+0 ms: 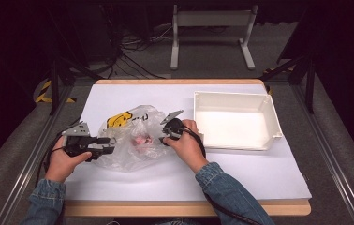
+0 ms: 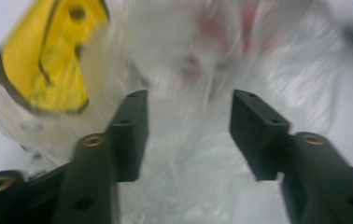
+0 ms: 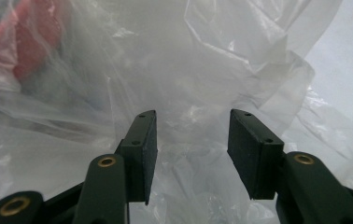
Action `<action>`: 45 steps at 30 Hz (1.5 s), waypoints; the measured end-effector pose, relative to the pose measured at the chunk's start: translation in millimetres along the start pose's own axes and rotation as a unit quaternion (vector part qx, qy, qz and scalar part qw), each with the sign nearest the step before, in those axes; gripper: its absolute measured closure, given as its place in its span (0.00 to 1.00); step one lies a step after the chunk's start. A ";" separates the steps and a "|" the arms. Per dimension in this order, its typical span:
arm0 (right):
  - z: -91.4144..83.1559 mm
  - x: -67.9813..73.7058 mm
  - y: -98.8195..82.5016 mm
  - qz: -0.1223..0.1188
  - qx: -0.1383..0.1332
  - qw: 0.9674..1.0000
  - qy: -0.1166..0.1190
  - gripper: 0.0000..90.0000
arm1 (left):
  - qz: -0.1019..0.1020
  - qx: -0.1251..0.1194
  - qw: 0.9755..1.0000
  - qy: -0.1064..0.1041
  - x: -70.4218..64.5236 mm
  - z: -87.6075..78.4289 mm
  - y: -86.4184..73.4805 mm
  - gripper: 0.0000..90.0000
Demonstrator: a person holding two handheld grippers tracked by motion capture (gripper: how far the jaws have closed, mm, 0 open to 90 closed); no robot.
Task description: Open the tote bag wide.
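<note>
White table (image 1: 240, 173) | plastic bag (image 1: 133, 136): red contents blurred, unidentifiable | left gripper (image 2: 188, 126), right gripper (image 3: 191, 144): fingers spread, pinching nothing

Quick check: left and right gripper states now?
Left gripper: open, jaws apart over the plastic bag, gripping nothing.
Right gripper: open, bag film in front, not clamped.
</note>
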State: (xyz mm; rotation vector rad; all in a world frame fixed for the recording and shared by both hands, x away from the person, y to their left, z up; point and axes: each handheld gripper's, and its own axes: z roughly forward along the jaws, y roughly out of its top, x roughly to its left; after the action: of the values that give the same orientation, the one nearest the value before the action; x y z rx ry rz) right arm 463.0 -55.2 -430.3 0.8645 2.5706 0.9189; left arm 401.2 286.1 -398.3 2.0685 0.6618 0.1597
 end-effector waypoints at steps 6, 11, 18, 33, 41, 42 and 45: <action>-1.6 1.7 0.5 0.002 -0.007 1.000 0.001 0.57 | 0.028 -0.048 0.998 0.026 -15.8 -9.5 26.3 0.37; -4.7 2.0 1.4 0.001 -0.012 1.000 0.000 0.56 | 0.045 -0.053 0.996 0.051 -20.1 3.6 42.0 0.27; -7.1 1.6 1.4 0.004 -0.020 1.000 0.001 0.54 | 0.047 -0.032 0.997 0.046 -6.5 22.3 42.3 0.41; -9.8 0.3 0.9 0.007 -0.026 1.000 -0.001 0.54 | 0.107 0.008 0.993 -0.054 -24.5 2.8 34.0 1.00; -8.9 0.2 0.6 0.009 -0.028 1.000 0.000 0.56 | 0.116 0.069 0.986 -0.102 -25.9 1.9 20.7 1.00; -9.0 0.3 0.9 0.009 -0.028 1.000 -0.002 0.56 | 0.112 0.081 0.985 -0.102 -25.7 2.9 19.3 1.00; -9.2 0.0 0.9 0.009 -0.028 1.000 -0.002 0.56 | 0.101 0.110 0.984 -0.102 -22.3 7.8 14.6 1.00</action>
State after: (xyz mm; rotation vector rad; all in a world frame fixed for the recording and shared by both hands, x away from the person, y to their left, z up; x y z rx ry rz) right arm 459.4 -59.1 -422.7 0.8749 2.5249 0.9895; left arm 390.9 262.6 -387.7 2.3251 0.3571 -0.0121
